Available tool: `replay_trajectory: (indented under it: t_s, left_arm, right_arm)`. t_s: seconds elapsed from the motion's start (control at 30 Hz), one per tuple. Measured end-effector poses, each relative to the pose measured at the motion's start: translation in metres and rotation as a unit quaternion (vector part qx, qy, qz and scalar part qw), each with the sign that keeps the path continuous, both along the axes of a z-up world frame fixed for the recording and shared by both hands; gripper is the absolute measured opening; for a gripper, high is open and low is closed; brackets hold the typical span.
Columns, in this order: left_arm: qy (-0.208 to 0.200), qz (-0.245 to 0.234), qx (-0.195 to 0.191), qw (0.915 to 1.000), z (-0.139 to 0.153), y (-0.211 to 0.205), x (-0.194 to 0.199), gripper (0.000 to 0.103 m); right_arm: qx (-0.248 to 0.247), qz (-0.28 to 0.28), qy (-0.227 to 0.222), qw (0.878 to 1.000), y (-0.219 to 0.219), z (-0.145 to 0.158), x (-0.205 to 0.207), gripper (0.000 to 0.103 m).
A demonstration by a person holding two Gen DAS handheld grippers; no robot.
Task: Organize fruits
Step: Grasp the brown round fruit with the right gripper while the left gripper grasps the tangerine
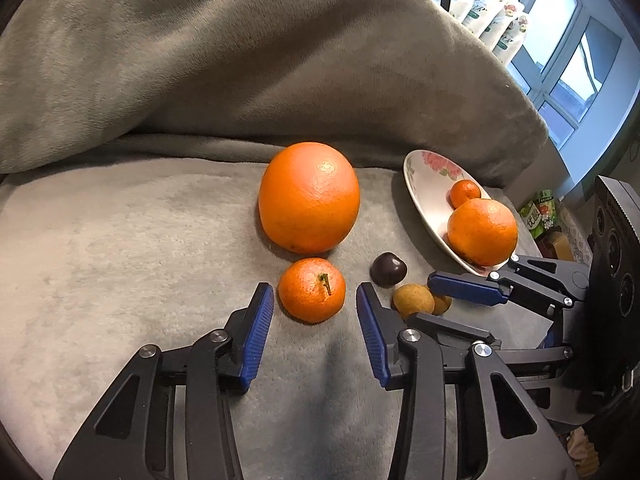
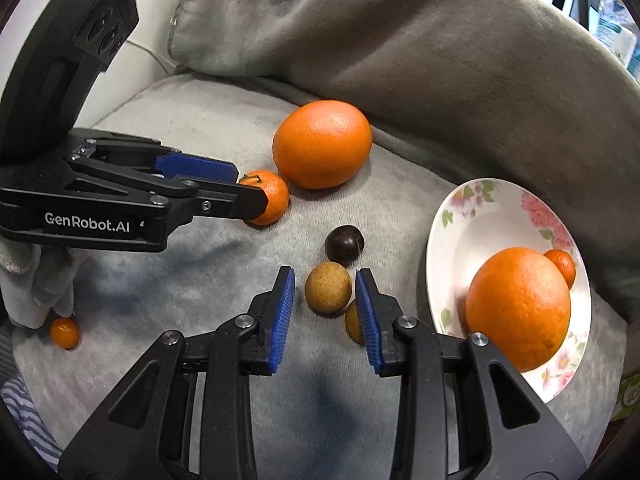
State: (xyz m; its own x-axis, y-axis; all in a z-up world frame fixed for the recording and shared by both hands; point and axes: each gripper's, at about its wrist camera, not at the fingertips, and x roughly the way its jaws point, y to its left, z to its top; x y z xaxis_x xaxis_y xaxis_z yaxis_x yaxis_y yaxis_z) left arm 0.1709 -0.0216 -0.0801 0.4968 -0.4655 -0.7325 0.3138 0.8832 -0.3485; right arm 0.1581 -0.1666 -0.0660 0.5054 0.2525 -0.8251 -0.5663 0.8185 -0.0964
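A small mandarin with a green stem lies on the grey blanket between the blue pads of my left gripper; a gap shows on each side, so the gripper is open. My right gripper is open around a round yellow-brown fruit, with its pads close but not pressing. A second yellow-brown fruit is half hidden behind its right finger. A dark plum lies just beyond. The flowered plate holds an orange and a small mandarin.
A big orange rests behind the mandarin, against the folded grey blanket. A tiny orange fruit lies at the left near a gloved hand. The plate sits by the blanket's right edge. A window is at far right.
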Motion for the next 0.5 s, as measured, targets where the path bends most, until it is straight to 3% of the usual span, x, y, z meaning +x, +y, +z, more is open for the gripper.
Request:
replay_trajectory:
  t_s: [0.33,0.5]
  left_arm:
    - [0.006,0.002,0.003,1.0,-0.005,0.0,0.004,0.034]
    - [0.007,0.003,-0.005,1.0,-0.006,0.004,0.005,0.033]
  right_arm:
    - [-0.075,0.034,-0.023,0.996,0.021,-0.009,-0.001,0.027]
    - [-0.074,0.032,-0.028,0.996,0.022,-0.01,-0.001,0.026]
